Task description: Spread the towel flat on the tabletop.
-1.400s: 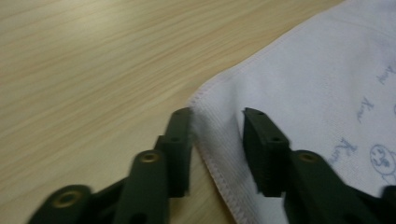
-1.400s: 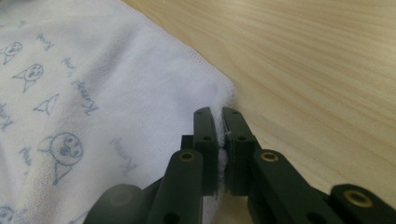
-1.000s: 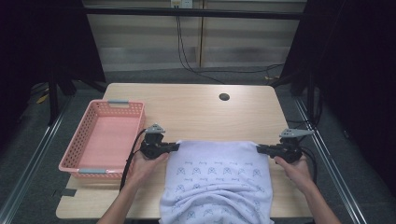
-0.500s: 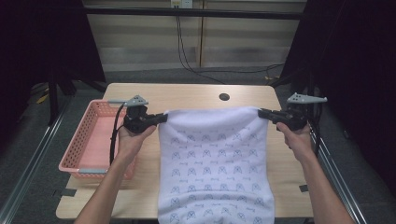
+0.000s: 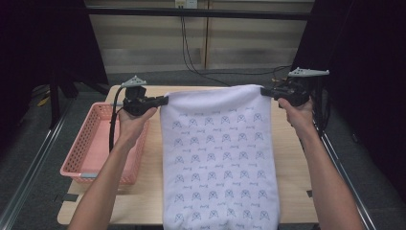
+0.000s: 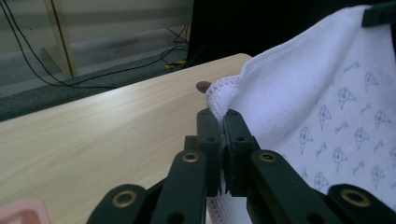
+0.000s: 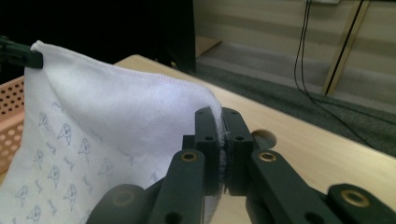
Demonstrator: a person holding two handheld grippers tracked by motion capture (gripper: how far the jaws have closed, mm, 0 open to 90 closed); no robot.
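Above the table, hands raised apart.

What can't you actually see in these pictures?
- Towel: its bottom hem is cut off by the high view's lower edge.
- Table: its middle is hidden behind the hanging towel.
- Pink basket: partly covered by the left forearm.
- Towel corner inside the left claw: hidden by its jaws.

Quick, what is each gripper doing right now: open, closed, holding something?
Left gripper: closed, jaws clamped on one top corner of the white patterned towel.
Right gripper: closed, jaws clamped on the towel's other top corner.
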